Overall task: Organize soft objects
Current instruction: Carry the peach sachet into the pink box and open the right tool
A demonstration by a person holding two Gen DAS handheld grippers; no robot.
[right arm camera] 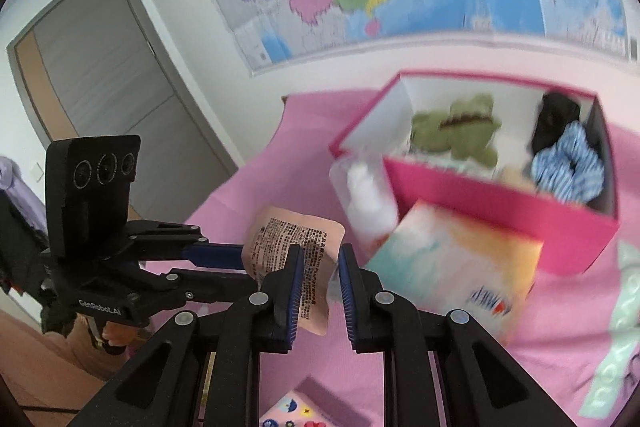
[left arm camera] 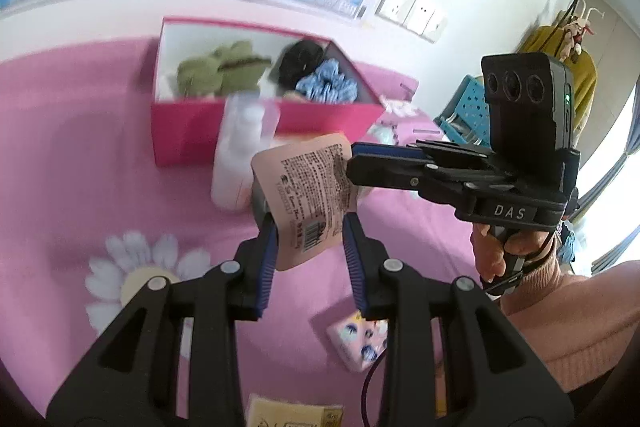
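Pink sachet pinched between left gripper and right gripper.

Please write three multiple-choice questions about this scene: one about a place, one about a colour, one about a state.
1. Where is the green plush toy?
A. on the pink cloth
B. inside the pink box
C. in a gripper

2. What colour is the scrunchie beside the black one?
A. blue and white
B. yellow
C. red

3. What is the state of the pink sachet?
A. lying in the box
B. flat on the cloth
C. clamped in a gripper, off the cloth

Answers:
1 B: the plush toy lies within the walls of the box.
2 A: the scrunchie next to the black scrunchie has blue and white stripes.
3 C: the left gripper pinches the sachet above the cloth.
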